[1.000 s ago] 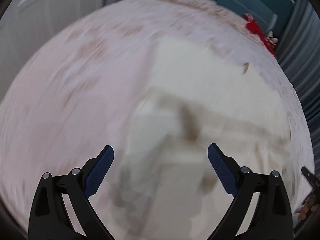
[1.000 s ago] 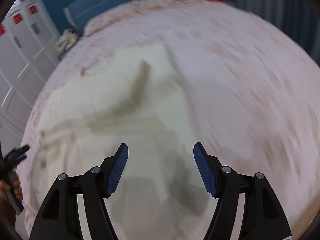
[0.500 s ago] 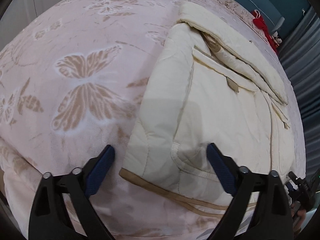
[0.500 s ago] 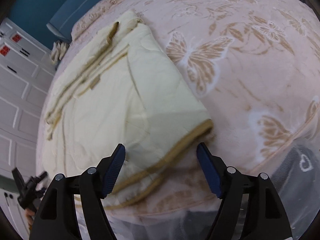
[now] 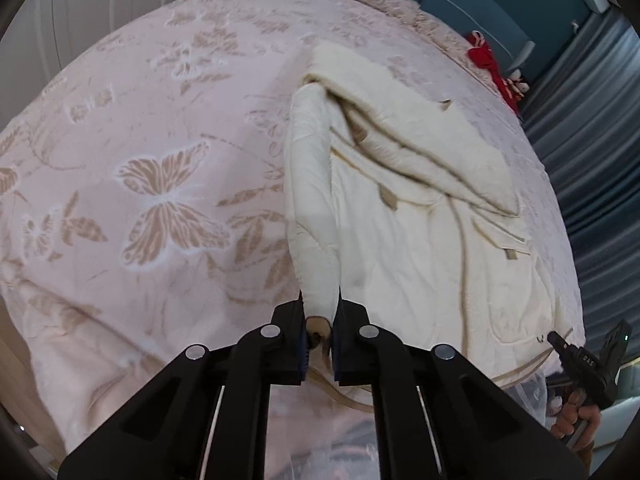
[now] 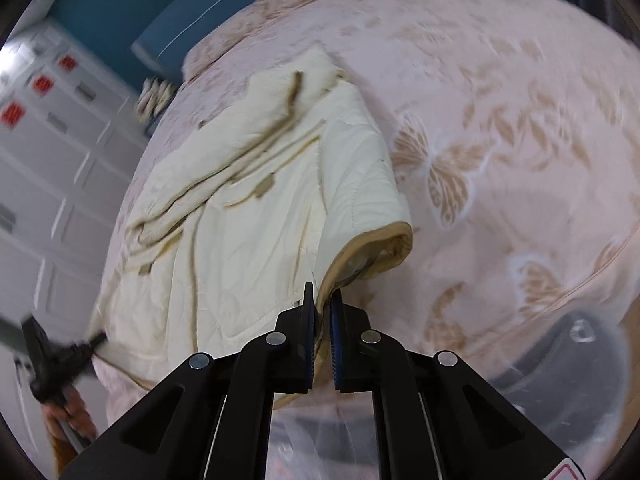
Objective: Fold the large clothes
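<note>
A large cream padded garment (image 5: pixel 420 216) with tan trim lies on a pink butterfly-patterned bed (image 5: pixel 160 160). My left gripper (image 5: pixel 319 320) is shut on the garment's near left corner and lifts that edge into a ridge. My right gripper (image 6: pixel 322 312) is shut on the tan-trimmed hem at the garment's (image 6: pixel 248 216) near right corner, which is raised and curled. The right gripper also shows at the lower right of the left wrist view (image 5: pixel 584 364), and the left gripper at the lower left of the right wrist view (image 6: pixel 56 356).
A red item (image 5: pixel 490 64) lies at the far end of the bed near a blue headboard (image 5: pixel 480 4). White cabinet doors (image 6: pixel 48 160) stand to the left side, grey curtains (image 5: pixel 592 152) to the right. The bed's near edge (image 6: pixel 560 288) drops below both grippers.
Both grippers were open above the garment's near hem; now both have shut on its near corners and lifted them off the bed.
</note>
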